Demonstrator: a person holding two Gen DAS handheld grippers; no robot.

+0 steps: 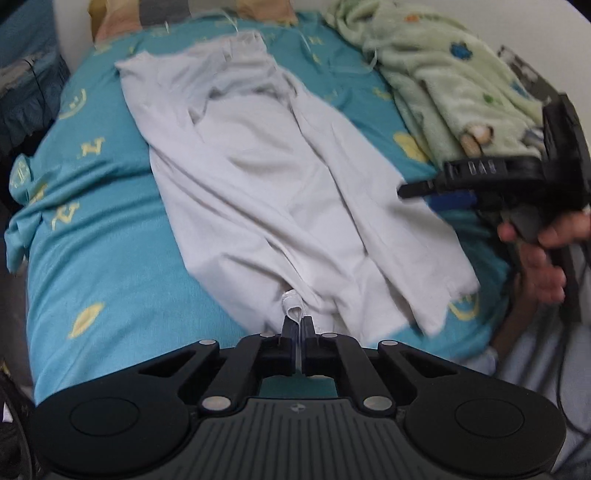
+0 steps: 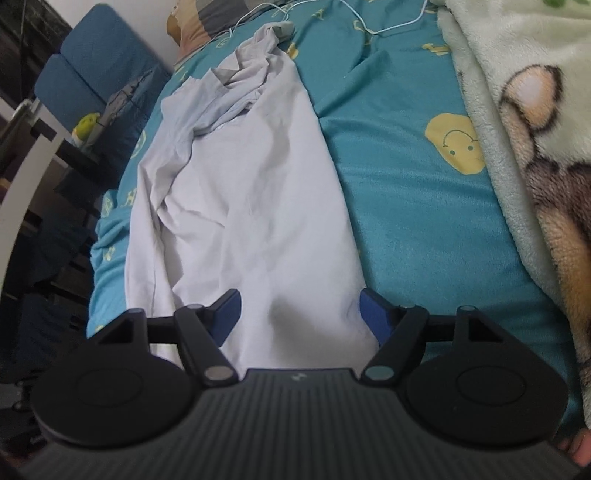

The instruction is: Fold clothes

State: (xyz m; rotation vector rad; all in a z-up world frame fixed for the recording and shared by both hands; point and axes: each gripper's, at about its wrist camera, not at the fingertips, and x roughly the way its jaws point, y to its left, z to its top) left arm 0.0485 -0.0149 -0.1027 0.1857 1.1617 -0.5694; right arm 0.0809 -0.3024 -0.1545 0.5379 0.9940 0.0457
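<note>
A white garment (image 1: pixel 273 184) lies rumpled lengthwise on a teal bedsheet (image 1: pixel 92 221). My left gripper (image 1: pixel 296 321) is shut on a fold of the garment's near hem. My right gripper (image 2: pixel 301 314) is open, its blue-padded fingers (image 2: pixel 227 312) spread just above the near end of the same garment (image 2: pixel 251 206). In the left wrist view the right gripper (image 1: pixel 417 190) hovers at the garment's right edge, held by a hand.
A pale green fleece blanket (image 1: pixel 443 74) with animal prints lies along the right of the bed, and also shows in the right wrist view (image 2: pixel 524 122). A white cable (image 2: pixel 369 22) runs across the far sheet. Blue chair (image 2: pixel 92 70) and shelving stand left of the bed.
</note>
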